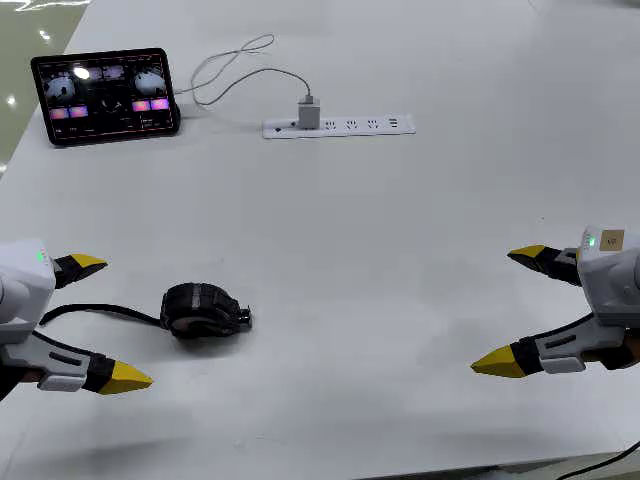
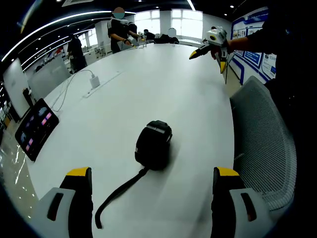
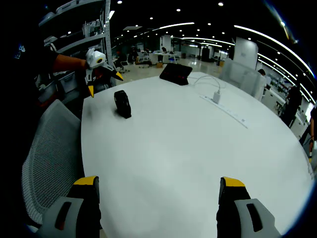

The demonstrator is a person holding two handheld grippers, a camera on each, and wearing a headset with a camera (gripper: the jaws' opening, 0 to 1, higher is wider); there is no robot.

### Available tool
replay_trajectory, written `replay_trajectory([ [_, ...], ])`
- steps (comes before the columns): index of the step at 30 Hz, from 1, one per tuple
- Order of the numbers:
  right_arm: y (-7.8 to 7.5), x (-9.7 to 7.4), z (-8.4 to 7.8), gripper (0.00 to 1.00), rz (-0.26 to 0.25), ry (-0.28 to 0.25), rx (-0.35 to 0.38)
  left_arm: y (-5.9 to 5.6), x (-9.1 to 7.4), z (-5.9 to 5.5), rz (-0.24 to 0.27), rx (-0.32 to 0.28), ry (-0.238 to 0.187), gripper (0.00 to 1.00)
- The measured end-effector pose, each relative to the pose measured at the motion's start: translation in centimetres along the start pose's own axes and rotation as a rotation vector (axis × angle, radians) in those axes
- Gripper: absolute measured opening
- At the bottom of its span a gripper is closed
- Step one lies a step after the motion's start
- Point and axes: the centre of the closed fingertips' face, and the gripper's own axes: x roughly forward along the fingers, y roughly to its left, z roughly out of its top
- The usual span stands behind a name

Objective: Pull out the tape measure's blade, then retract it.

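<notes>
A black tape measure (image 1: 203,310) with a black wrist strap (image 1: 95,312) lies on the white table (image 1: 340,230), left of centre. My left gripper (image 1: 100,320) stands open just left of it, jaws on either side of the strap, not touching the case. The left gripper view has the tape measure (image 2: 153,144) a short way ahead between the yellow-tipped fingers (image 2: 79,173). My right gripper (image 1: 512,310) is open far to the right, nothing between its jaws. In the right gripper view the tape measure (image 3: 122,103) lies far across the table beside the left gripper (image 3: 101,72).
A tablet (image 1: 105,95) with a lit screen stands at the back left. A white power strip (image 1: 340,126) with a charger and cable lies at the back centre. A grey mesh chair (image 2: 262,139) sits at the table's near edge. People stand in the distance.
</notes>
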Motion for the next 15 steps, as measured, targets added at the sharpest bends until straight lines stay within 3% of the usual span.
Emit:
replay_trajectory([
  [15,0.0,0.8,0.8,0.99,0.021,0.013,-0.035,0.4,1.2,2.1,-0.045,0.086,0.022,0.99],
])
